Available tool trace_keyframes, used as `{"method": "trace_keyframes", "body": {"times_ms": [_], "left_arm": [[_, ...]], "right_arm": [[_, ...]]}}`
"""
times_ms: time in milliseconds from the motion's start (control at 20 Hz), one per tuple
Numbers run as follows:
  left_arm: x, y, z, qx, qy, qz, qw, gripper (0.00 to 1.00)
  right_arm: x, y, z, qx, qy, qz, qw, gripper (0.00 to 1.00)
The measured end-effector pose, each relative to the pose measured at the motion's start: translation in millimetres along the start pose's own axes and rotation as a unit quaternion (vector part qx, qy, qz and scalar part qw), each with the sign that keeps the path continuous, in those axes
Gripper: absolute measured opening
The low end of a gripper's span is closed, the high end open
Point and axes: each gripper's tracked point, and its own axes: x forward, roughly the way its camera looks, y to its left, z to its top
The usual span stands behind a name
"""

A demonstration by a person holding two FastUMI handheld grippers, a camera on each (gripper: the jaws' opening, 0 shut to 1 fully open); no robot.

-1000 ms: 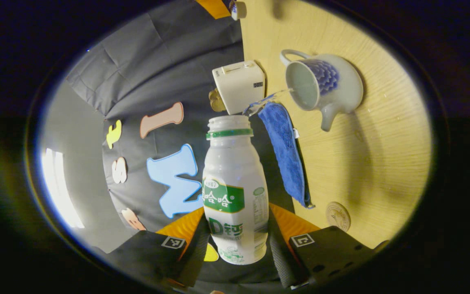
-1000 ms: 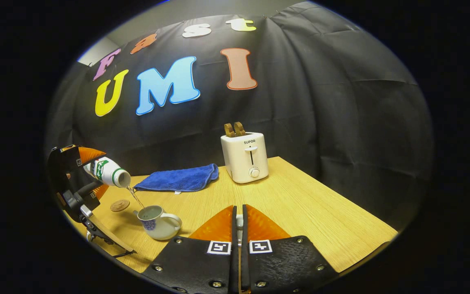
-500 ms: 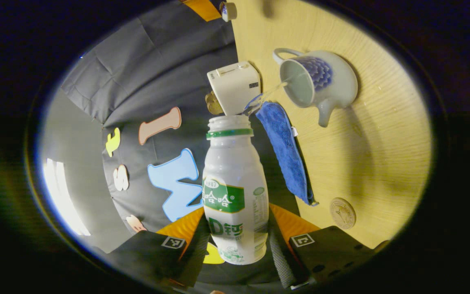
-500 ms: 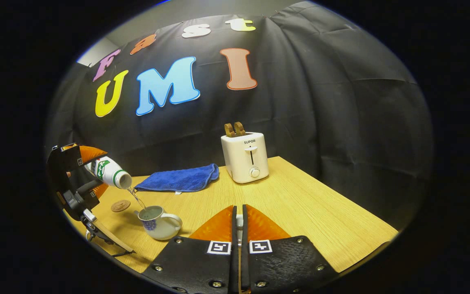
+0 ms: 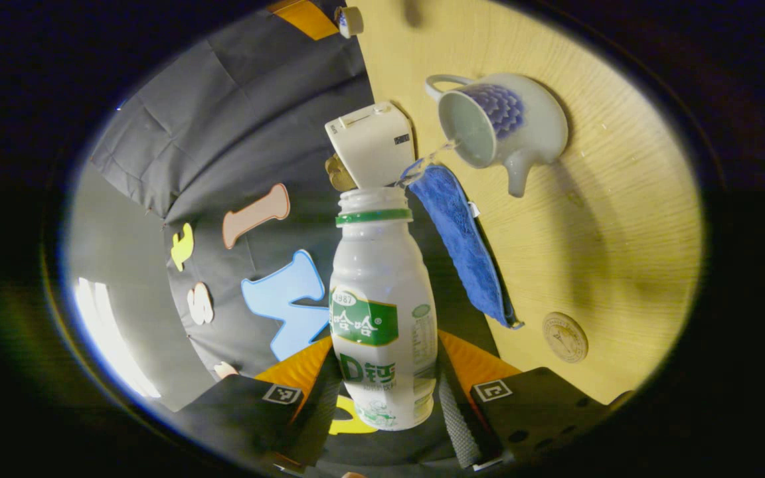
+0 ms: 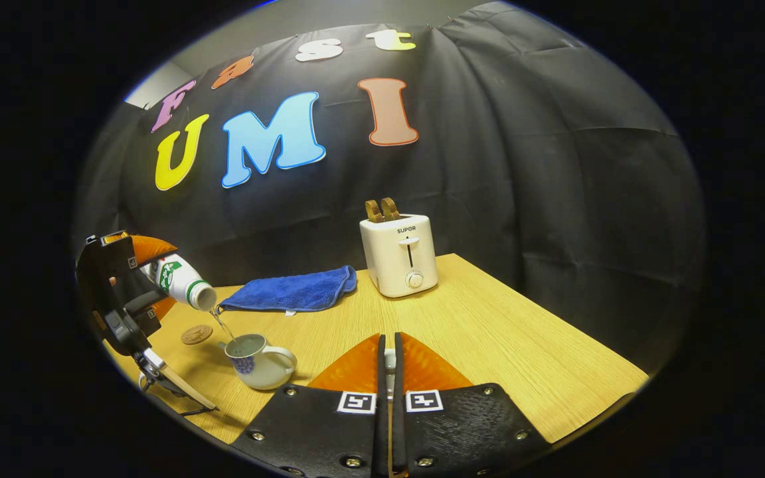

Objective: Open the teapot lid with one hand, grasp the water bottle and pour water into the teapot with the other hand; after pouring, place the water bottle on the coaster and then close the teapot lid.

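Barely visible — lid (image 6: 390,359) between gripper (image 6: 389,362) fingers

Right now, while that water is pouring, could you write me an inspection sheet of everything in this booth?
Surface: pale wooden table, dry where visible.
Job's things: white plastic water bottle, tilted, streaming into open white-and-blue ceramic teapot; round wooden coaster bare; small teapot lid pinched.
Clutter: blue folded cloth; cream toaster holding brown slices.
Grippers: left gripper clamps the bottle; right gripper shut on the lid.
Cables: nothing seen.
Surroundings: black cloth wall.
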Motion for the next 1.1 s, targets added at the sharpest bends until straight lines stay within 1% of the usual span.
{"method": "trace_keyframes", "body": {"times_ms": [50, 100, 150, 300, 350, 400, 500, 550, 600, 650, 1000, 1050, 1100], "left_arm": [[1, 0, 1, 0.004, -0.001, 0.000, 1.000, 0.84], [1, 1, 2, 0.007, -0.002, 0.000, 1.000, 0.79], [1, 2, 2, 0.010, -0.003, -0.001, 1.000, 0.84], [2, 4, 2, 0.020, -0.006, -0.001, 1.000, 0.84], [2, 4, 3, 0.024, -0.006, -0.001, 1.000, 0.79], [2, 5, 3, 0.027, -0.006, -0.002, 1.000, 0.84], [2, 5, 4, 0.034, -0.007, -0.002, 0.999, 0.84], [3, 6, 5, 0.038, -0.008, -0.001, 0.999, 0.79], [3, 7, 6, 0.041, -0.009, -0.001, 0.999, 0.79], [4, 8, 8, 0.044, -0.010, 0.000, 0.999, 0.84], [6, 12, 16, 0.064, -0.019, 0.005, 0.998, 0.84], [6, 13, 17, 0.067, -0.020, 0.007, 0.998, 0.79], [6, 14, 18, 0.068, -0.021, 0.008, 0.997, 0.84]], "right_arm": [[0, 0, 0, 0.000, 0.000, 0.000, 1.000, 0.02], [0, 1, 0, -0.001, 0.000, 0.000, 1.000, 0.02], [-1, 1, 0, -0.001, 0.000, 0.001, 1.000, 0.02], [0, 2, -1, 0.000, 0.001, 0.003, 1.000, 0.02], [-1, 2, 0, 0.000, 0.002, 0.003, 1.000, 0.02], [-1, 2, -1, 0.001, 0.002, 0.003, 1.000, 0.02], [-1, 3, -1, 0.001, 0.002, 0.005, 1.000, 0.02], [-1, 3, -1, 0.001, 0.002, 0.005, 1.000, 0.02], [-2, 3, -1, 0.001, 0.001, 0.005, 1.000, 0.02], [-2, 3, 0, 0.001, 0.000, 0.005, 1.000, 0.02], [-3, 1, 0, 0.004, -0.001, 0.006, 1.000, 0.02], [-3, 1, 0, 0.004, -0.001, 0.006, 1.000, 0.02], [-3, 2, 0, 0.005, -0.001, 0.006, 1.000, 0.02]]}}
